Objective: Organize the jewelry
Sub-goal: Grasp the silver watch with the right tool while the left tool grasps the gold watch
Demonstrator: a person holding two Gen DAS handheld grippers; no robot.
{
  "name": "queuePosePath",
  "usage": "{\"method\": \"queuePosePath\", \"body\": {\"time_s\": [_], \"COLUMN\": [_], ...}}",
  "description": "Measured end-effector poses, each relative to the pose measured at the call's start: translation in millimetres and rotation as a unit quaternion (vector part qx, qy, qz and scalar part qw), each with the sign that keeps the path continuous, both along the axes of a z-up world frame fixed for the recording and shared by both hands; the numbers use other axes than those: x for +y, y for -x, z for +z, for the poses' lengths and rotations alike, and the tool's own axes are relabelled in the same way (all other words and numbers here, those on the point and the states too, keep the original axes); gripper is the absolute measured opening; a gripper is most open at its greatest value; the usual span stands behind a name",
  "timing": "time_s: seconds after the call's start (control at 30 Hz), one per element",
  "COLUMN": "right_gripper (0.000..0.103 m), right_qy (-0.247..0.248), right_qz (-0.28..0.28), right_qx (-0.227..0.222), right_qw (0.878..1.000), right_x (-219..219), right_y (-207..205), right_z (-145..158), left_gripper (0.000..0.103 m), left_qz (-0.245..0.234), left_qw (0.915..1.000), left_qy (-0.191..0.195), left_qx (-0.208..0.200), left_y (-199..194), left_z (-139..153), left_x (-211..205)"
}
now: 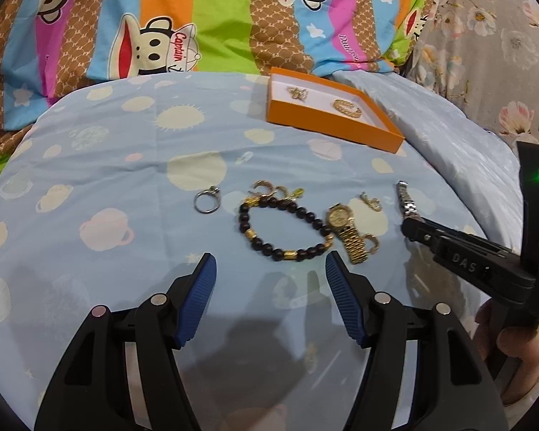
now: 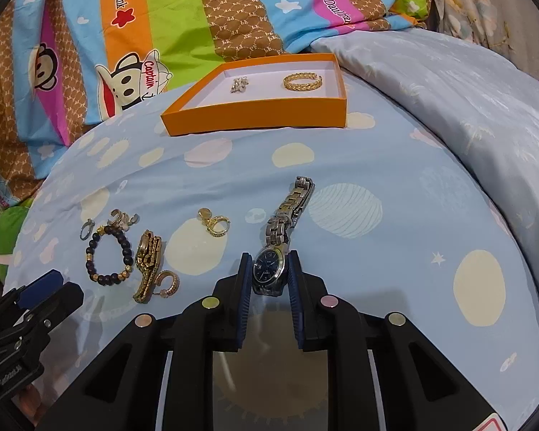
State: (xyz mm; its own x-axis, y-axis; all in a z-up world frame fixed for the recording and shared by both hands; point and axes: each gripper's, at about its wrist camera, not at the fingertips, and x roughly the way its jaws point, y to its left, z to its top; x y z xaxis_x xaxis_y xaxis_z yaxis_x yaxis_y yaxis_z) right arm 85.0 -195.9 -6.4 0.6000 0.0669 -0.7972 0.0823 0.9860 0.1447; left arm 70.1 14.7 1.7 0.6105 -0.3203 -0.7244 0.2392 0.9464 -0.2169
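a pale blue bedsheet (image 2: 341, 165) printed with cream planets covers the bed. on it lie an orange box (image 2: 258, 107), a silver watch (image 2: 280, 244), a gold watch (image 2: 148, 265), a dark beaded bracelet (image 2: 107, 255), a silver ring (image 1: 206, 199) and several small gold earrings (image 2: 215, 224). a striped monkey-print quilt (image 2: 143, 28) lies behind.

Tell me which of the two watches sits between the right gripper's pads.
The silver steel-band watch with the dark blue dial, framed by the right gripper. The gold watch lies apart, beside the dark beaded bracelet.
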Motion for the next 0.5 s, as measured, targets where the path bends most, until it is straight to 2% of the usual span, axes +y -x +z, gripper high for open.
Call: {"method": "queuePosePath", "body": {"time_s": [0.13,0.27,0.5], "right_gripper": [0.023,0.018,0.018], "right_qy": [0.005,-0.005,-0.014], "right_qz": [-0.001,-0.004,-0.022], "right_qx": [-0.002,-0.005,-0.008], "right_qw": [1.000,1.000,1.000], "right_x": [3,-5,-24], "right_y": [-6,-4,6], "right_z": [-1,0,1], "left_gripper": [0.061,0.061,0.060], "left_qz": [-0.014,-0.028,-0.046], "left_qw": [0.9999,0.9995,0.9987], "left_qy": [0.000,-0.001,0.020], "left_qx": [-0.008,-0.011,-0.009], "left_y": [1,-2,-24], "left_z": [6,12,20], "left_x": [-13,-26,-51]}}
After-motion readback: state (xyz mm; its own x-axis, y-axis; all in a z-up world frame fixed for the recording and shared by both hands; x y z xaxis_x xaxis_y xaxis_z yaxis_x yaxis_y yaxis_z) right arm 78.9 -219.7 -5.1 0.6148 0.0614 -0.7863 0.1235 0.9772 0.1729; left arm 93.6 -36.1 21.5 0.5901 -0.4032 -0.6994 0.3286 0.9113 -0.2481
